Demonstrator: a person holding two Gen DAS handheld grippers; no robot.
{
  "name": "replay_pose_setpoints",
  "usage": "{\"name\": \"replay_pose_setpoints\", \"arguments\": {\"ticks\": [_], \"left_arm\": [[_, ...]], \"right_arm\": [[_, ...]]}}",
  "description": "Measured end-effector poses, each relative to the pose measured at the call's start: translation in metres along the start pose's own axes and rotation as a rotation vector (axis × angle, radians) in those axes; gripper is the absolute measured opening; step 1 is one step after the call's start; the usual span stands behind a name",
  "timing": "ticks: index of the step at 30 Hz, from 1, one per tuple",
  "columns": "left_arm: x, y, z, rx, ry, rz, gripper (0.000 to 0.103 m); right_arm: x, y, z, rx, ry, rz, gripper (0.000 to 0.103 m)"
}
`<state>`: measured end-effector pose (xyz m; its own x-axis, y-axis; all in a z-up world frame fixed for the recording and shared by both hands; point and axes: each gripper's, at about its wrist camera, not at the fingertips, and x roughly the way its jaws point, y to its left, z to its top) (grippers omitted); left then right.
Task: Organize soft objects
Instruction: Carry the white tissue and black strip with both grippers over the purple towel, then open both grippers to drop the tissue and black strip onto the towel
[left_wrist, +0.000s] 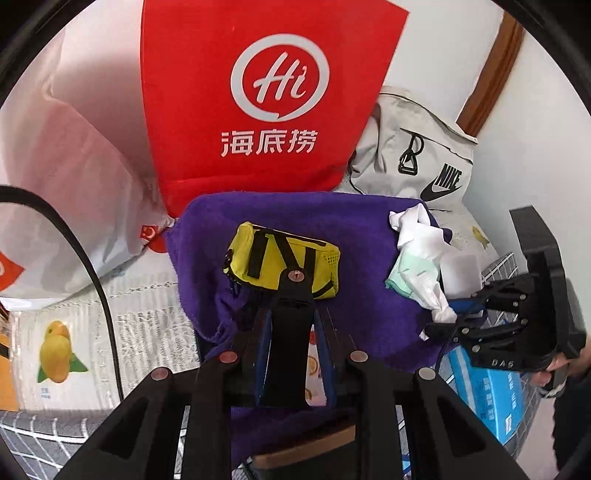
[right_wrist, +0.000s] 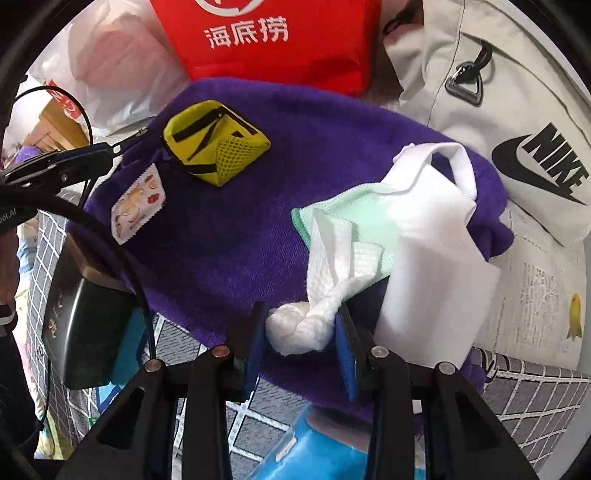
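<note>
A purple towel (left_wrist: 317, 229) (right_wrist: 236, 206) lies spread out. On it sit a yellow pouch (left_wrist: 284, 258) (right_wrist: 214, 147), a small printed wet-wipe packet (right_wrist: 138, 203), and a pile of white cloth with a mint green mask (left_wrist: 417, 254) (right_wrist: 413, 221). My left gripper (left_wrist: 293, 291) hangs over the near edge of the pouch; its jaws look nearly shut with nothing seen between them. My right gripper (right_wrist: 301, 332) (left_wrist: 454, 314) is open around a knotted white tissue (right_wrist: 299, 328) at the pile's near end.
A red "Hi" tote bag (left_wrist: 258, 92) and a grey Nike bag (left_wrist: 417, 155) stand behind the towel. A white plastic bag (left_wrist: 74, 177) lies left. A blue tissue box (left_wrist: 491, 391) and a dark box (right_wrist: 85, 325) sit near the front edge.
</note>
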<state>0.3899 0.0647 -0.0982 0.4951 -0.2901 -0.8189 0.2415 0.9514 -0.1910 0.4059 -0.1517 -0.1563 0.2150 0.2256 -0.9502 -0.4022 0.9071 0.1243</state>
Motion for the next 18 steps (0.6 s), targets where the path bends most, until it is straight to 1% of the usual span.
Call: {"name": "replay_pose_setpoints", "arguments": {"ticks": [1, 4, 6, 8, 13, 15, 18], "left_arm": [[0.002, 0.001, 0.001, -0.006, 0.002, -0.005, 0.023], [0.012, 0.004, 0.006, -0.013, 0.012, 0.015, 0.023], [0.019, 0.006, 0.007, -0.015, 0.025, 0.017, 0.023], [0.030, 0.006, 0.009, -0.009, 0.048, 0.023, 0.023], [0.044, 0.008, 0.010, -0.009, 0.076, 0.047, 0.023], [0.048, 0.008, 0.010, -0.006, 0.082, 0.058, 0.023], [0.053, 0.007, 0.011, -0.002, 0.103, 0.062, 0.023]], "right_arm": [[0.000, 0.001, 0.000, -0.005, 0.000, -0.007, 0.036], [0.000, 0.004, 0.002, -0.015, 0.002, -0.008, 0.040], [-0.002, 0.004, 0.002, 0.001, 0.001, -0.010, 0.046], [-0.004, 0.004, 0.000, 0.000, -0.005, -0.013, 0.047], [-0.025, 0.006, -0.006, 0.009, -0.065, -0.013, 0.047], [-0.036, 0.006, -0.010, 0.013, -0.102, -0.007, 0.047], [-0.055, 0.003, -0.020, 0.044, -0.166, 0.028, 0.047]]}}
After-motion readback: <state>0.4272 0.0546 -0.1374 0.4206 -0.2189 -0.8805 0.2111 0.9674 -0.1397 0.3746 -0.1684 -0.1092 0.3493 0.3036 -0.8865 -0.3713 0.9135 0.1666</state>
